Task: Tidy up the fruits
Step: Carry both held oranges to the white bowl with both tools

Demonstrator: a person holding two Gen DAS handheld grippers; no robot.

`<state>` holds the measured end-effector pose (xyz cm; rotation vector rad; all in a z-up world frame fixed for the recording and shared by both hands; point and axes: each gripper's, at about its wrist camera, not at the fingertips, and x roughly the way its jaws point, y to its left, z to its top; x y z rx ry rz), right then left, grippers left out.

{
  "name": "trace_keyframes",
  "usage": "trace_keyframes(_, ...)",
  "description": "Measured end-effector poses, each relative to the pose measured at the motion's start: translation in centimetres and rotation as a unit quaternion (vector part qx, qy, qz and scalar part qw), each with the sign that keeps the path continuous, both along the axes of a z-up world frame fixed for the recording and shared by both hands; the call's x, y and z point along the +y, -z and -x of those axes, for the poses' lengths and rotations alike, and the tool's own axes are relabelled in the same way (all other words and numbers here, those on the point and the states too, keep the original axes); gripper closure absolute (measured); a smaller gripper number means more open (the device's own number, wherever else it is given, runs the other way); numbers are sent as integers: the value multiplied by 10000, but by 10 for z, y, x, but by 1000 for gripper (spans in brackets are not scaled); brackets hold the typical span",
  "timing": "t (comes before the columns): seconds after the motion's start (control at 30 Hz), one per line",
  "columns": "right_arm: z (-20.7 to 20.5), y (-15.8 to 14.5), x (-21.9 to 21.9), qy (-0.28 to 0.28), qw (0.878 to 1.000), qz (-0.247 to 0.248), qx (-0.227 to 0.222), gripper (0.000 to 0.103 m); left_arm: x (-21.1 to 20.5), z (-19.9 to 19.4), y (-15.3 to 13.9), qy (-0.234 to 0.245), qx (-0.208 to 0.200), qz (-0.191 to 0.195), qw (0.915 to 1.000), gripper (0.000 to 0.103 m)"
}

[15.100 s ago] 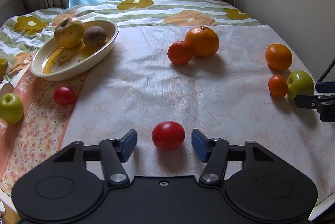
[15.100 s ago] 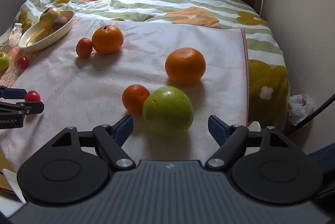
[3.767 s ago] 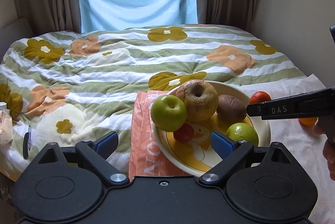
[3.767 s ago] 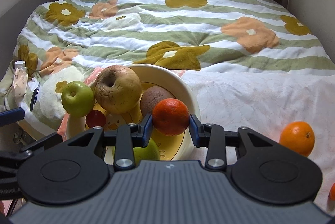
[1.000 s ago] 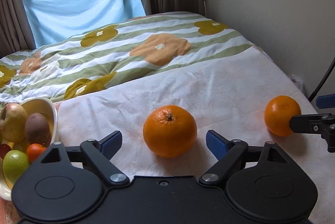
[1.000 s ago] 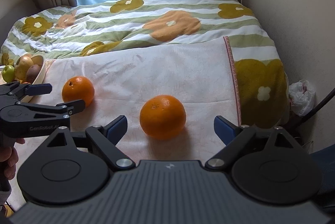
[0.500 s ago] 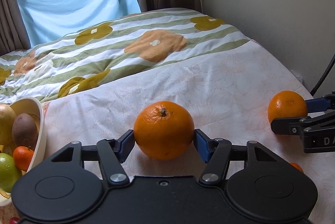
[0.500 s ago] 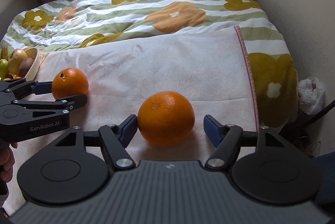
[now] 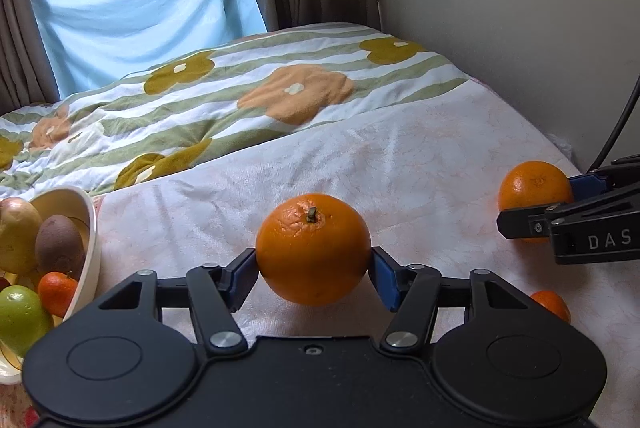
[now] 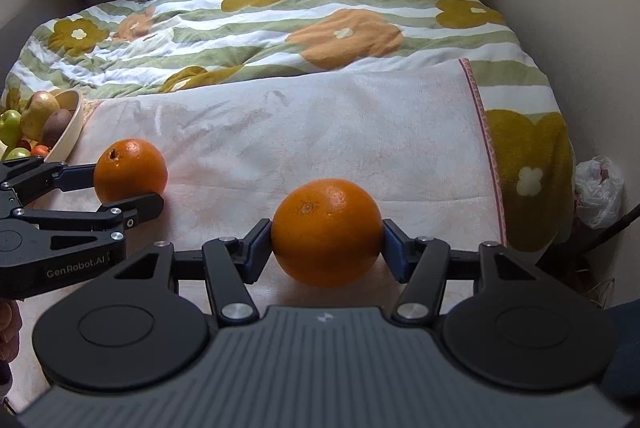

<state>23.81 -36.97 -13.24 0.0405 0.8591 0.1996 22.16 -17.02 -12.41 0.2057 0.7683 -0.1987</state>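
In the left wrist view a large orange with a stem (image 9: 313, 248) sits on the pale towel (image 9: 400, 164), and my left gripper (image 9: 313, 270) is shut on it, blue pads against both sides. The right wrist view shows a second orange (image 10: 326, 232) between the pads of my right gripper (image 10: 327, 250). Its jaws are closing, and the pads press the peel. Each gripper also appears in the other's view: the right gripper (image 9: 560, 206) around its orange (image 9: 532, 186), the left gripper (image 10: 120, 188) around its orange (image 10: 130, 166).
A cream bowl (image 9: 90, 228) at the left holds apples, a brown fruit and a small mandarin. Another small mandarin (image 9: 554, 304) lies on the towel at the lower right. A floral quilt (image 10: 344, 28) covers the bed behind. A wall and a plastic bag (image 10: 598, 188) are to the right.
Both grippers have closed from wide open onto their oranges, the left one first. The right gripper also moved in a little towards its orange.
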Motion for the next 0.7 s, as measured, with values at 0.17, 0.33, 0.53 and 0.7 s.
trace_keyframes(0.17,8,-15,9,-107,9998,42,-143,31,5,14,-16,-49,-176,82,9998,39)
trace_keyframes(0.33,15,-36,18,-201,9995,-14,-243,31,15,28,-36,-212,-296,236,9991,39)
trace_keyframes(0.53,27,-67,35,-314,9988,-68,-377,31,32,49,-65,-459,-501,409,9968,39)
trace_keyframes(0.7,38,-92,60,-433,9978,-135,-489,31,53,68,-89,-625,-678,518,9944,39)
